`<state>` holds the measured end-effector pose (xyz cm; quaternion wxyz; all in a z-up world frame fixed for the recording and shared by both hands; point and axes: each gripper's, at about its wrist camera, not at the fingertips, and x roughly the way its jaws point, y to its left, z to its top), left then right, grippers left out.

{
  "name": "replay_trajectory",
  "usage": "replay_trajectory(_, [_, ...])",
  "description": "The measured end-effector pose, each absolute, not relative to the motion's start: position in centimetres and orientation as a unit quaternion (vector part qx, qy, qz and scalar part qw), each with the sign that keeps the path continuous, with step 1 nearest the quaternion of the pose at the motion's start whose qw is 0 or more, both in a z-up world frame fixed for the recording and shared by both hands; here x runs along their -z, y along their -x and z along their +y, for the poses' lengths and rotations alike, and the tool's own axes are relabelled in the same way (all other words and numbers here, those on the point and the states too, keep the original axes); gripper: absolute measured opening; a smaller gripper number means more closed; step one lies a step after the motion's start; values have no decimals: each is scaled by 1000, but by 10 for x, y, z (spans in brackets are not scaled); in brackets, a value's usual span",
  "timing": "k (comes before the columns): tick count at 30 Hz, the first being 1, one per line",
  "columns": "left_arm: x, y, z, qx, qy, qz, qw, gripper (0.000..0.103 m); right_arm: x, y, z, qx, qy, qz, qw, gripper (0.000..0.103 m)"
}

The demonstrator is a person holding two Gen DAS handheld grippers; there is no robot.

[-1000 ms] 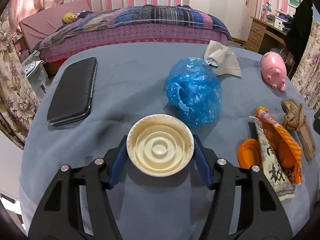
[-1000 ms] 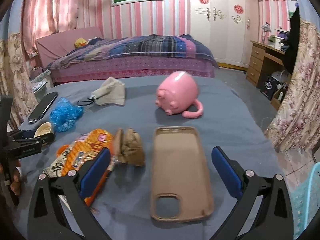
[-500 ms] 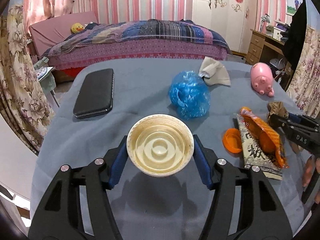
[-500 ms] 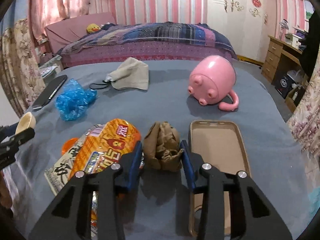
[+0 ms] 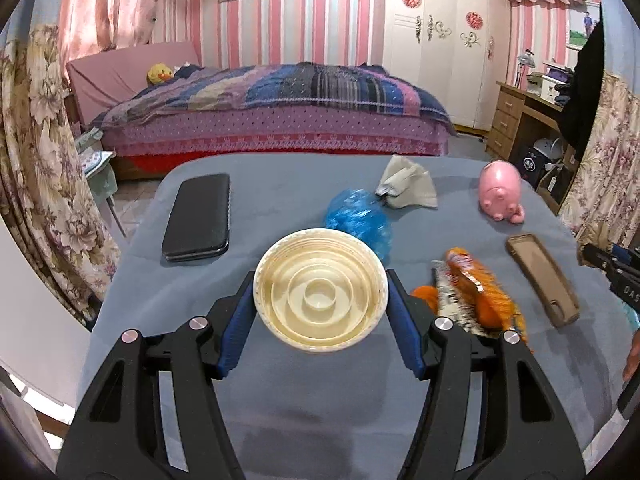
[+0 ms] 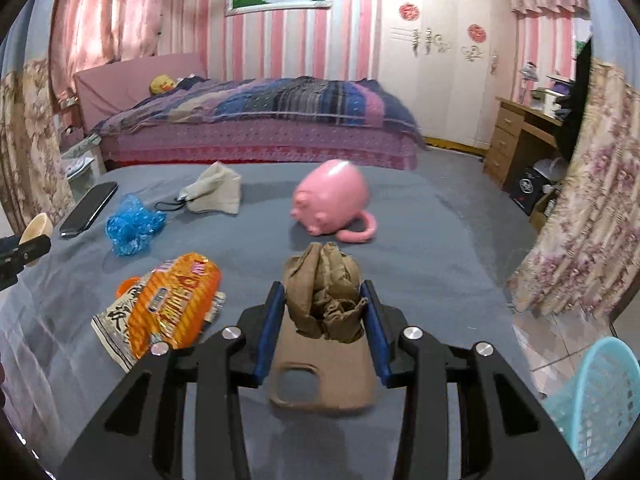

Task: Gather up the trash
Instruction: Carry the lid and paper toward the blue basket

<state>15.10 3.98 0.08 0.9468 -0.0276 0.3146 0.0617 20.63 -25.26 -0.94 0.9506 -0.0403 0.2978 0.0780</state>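
Note:
My left gripper (image 5: 321, 300) is shut on a cream plastic lid (image 5: 320, 290) and holds it above the grey-blue table. My right gripper (image 6: 324, 304) is shut on a crumpled brown paper wad (image 6: 326, 292), lifted above a brown phone case (image 6: 324, 376). Left on the table are an orange snack wrapper (image 6: 172, 300) on a printed packet, an orange cap (image 5: 426, 296), and a crumpled blue plastic bag (image 6: 134, 230). The wrapper (image 5: 478, 296) and the blue bag (image 5: 358, 218) also show in the left wrist view.
A black phone (image 5: 198, 216), a beige face mask (image 5: 408, 186) and a pink pig mug (image 6: 332, 202) lie on the table. A turquoise basket (image 6: 600, 404) stands on the floor at the lower right. A bed sits behind the table, a wooden desk at the right.
My right gripper shut on the brown paper wad and lifted it off the table. My left gripper rose and drew back with the lid.

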Motion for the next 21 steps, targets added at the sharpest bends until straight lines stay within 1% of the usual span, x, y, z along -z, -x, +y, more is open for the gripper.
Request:
replay_trajectory(5, [-13, -147, 16, -49, 29, 302, 952, 61, -1, -181, -296, -42, 54, 287, 955, 39])
replay_trajectory(11, [-27, -145, -31, -18, 24, 282, 959, 61, -3, -150, -347, -1, 54, 283, 957, 39])
replay_trajectory(21, [-25, -147, -115, 35, 8, 287, 957, 61, -5, -120, -416, 52, 30, 272, 960, 39])
